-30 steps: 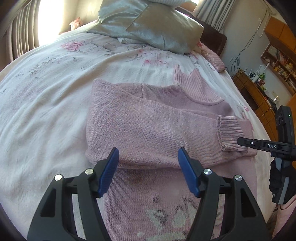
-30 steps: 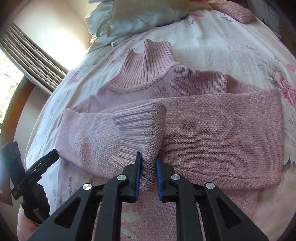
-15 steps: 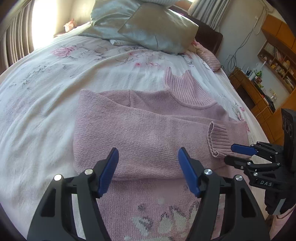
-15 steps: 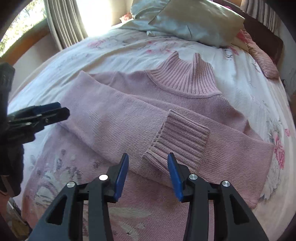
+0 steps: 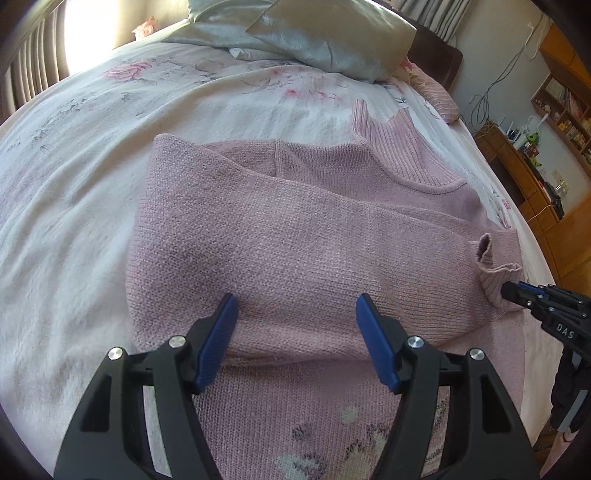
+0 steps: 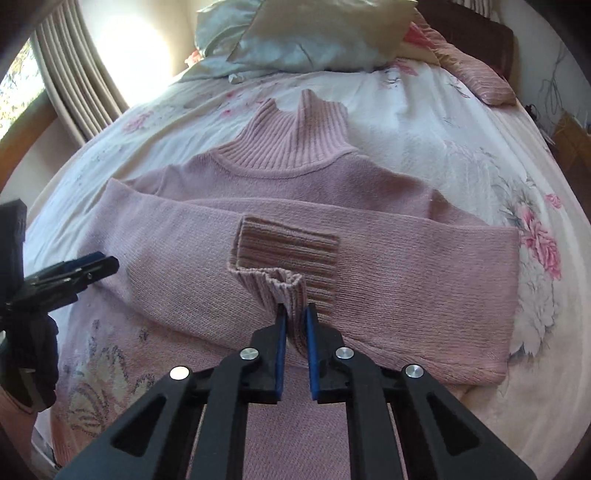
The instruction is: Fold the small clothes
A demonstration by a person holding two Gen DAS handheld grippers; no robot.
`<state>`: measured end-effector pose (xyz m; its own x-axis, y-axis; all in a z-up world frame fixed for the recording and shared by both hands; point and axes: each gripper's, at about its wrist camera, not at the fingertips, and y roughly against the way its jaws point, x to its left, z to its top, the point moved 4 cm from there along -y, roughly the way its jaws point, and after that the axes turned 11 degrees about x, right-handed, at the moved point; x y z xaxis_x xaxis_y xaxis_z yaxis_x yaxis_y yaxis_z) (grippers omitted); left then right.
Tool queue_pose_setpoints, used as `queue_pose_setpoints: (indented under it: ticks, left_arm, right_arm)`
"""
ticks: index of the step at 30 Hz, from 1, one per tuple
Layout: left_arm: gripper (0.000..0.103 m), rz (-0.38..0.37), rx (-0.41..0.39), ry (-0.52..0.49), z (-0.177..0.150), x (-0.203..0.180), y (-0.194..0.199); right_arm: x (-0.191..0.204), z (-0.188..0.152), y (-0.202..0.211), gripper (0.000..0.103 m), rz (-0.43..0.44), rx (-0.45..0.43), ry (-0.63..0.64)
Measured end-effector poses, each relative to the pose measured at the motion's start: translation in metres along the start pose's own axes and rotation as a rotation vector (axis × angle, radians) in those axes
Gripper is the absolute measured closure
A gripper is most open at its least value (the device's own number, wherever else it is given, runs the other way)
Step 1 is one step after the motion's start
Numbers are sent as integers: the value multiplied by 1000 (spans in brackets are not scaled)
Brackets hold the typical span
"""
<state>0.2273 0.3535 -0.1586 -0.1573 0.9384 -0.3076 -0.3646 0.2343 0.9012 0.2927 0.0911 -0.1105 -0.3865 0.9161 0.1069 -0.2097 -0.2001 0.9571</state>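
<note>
left wrist view: the left gripper (image 5: pixel 297 332) hovers with jaws wide apart over the pink sweater (image 5: pixel 295 236), spread on the floral bed (image 5: pixel 74 184); the right gripper (image 5: pixel 517 290) sits at 3 o'clock. right wrist view: the right gripper's jaws pinch the ribbed cuff (image 6: pixel 288 258), folded across the sweater's chest; pillows (image 6: pixel 314 33) lie at 12 o'clock.

A home bedroom, floral bedspread (image 5: pixel 184 96) spread wide, silky pillows (image 5: pixel 325 33) at far end, curtained window (image 6: pixel 77 74) left, wooden shelves (image 5: pixel 561 110) right

Bottom centre, the right tool (image 6: pixel 294 323) pinches the ribbed cuff (image 6: pixel 286 258) of the pink knitted turtleneck sweater (image 6: pixel 406 266) on the floral-covered bed (image 6: pixel 424 122).
</note>
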Motion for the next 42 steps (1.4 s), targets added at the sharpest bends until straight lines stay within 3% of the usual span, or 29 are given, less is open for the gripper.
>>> queue_pose_setpoints:
  ticks: [5, 8, 10, 11, 15, 18, 21, 24, 33, 37, 40, 42]
  left_arm:
    - [37, 19, -5, -20, 0, -6, 1]
    - [37, 7, -25, -30, 1, -12, 9]
    - [37, -5, -50, -50, 2, -20, 18]
    - [37, -11, -59, -60, 3, -24, 21]
    - [36, -30, -57, -86, 7, -40, 24]
    - [36, -29, -46, -97, 9, -46, 18]
    - [36, -19, -25, -95, 11, -46, 8]
    - [36, -4, 4, -82, 11, -38, -6]
    - [36, 8, 11, -116, 7, -30, -20]
    - [36, 11, 28, -122, 10, -32, -17]
    - [36, -43, 17, -119, 23, -39, -1]
    - [35, -62, -14, -127, 40, -47, 11]
  right_arm:
    - [-47, -15, 12, 92, 28, -12, -116]
    - [-74, -24, 7, 78, 65, 5, -179]
    - [-88, -28, 7, 57, 88, -9, -210]
    - [-91, -29, 7, 56, 110, -13, -220]
    - [-99, -22, -2, 56, 210, 2, -263]
    - [-100, -15, -15, 57, 234, 31, -286]
    - [-98, -13, -25, 78, 237, 54, -287]
    - [-98, -15, -29, 84, 201, 60, -266]
    - [-96, -15, -40, 86, 164, 77, -236]
    - [-92, -11, -35, 82, 157, 79, -204]
    - [-88, -6, -15, 79, 101, 15, -156]
    - [-83, 5, 0, 78, 125, -30, -131]
